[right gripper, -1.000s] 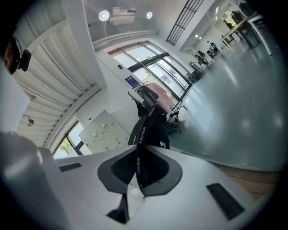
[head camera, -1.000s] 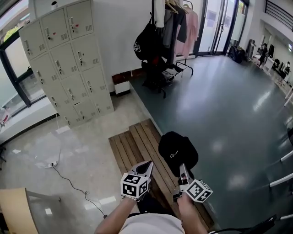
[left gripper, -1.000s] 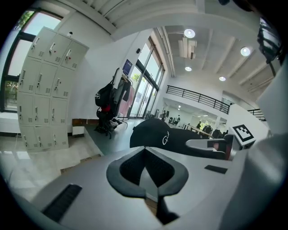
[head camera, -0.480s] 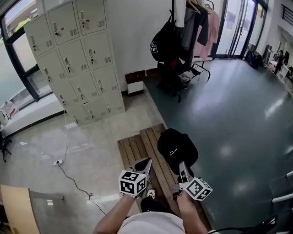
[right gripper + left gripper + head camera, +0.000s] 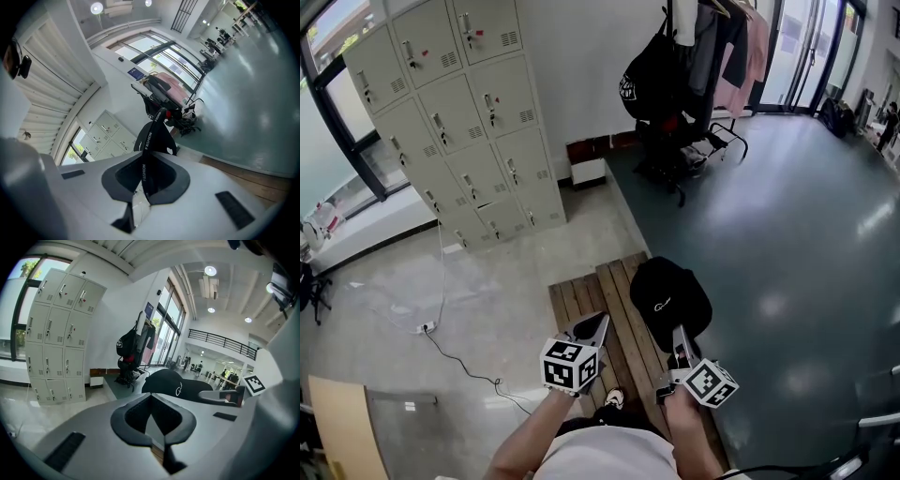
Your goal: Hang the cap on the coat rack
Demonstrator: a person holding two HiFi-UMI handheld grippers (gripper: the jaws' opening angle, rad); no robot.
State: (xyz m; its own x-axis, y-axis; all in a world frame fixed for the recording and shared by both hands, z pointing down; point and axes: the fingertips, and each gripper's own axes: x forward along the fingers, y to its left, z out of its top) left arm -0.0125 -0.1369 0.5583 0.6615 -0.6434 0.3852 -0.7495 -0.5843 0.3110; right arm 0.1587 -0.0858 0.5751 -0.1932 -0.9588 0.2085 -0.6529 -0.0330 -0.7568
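Nearest, at 6 o'clock in the head view, the left gripper (image 5: 592, 325) has its smooth grey jaws pressed together on nothing (its own view shows the dark padded hollows meeting in a point). Just at its 3 o'clock, the right gripper (image 5: 678, 339) is clenched on the cap (image 5: 668, 298). In the right gripper view a thin black woven strap (image 5: 143, 164), printed with white letters, runs between the jaws, and the cap's rounded crown rises beyond them.

The cap is soft black fabric with a small white mark. It sits at the right gripper's tip, seen over the right edge of the bench (image 5: 600, 292), and is well apart from the coat rack (image 5: 678, 37).

The bench is made of brown wooden slats and runs from the person toward 12 o'clock. At 9 o'clock the pale floor (image 5: 384, 309) is matte and speckled, with a thin black cable (image 5: 450, 352) snaking across it. At 3 o'clock the dark floor (image 5: 806, 234) is glossy grey-green and mirrors the lights.

Farther off, at 10 to 11 o'clock, stand boxy grey metal lockers (image 5: 459, 112). At 1 o'clock, by the white wall, the coat rack carries a bulging black backpack (image 5: 649, 80) and hanging garments (one of them pink).
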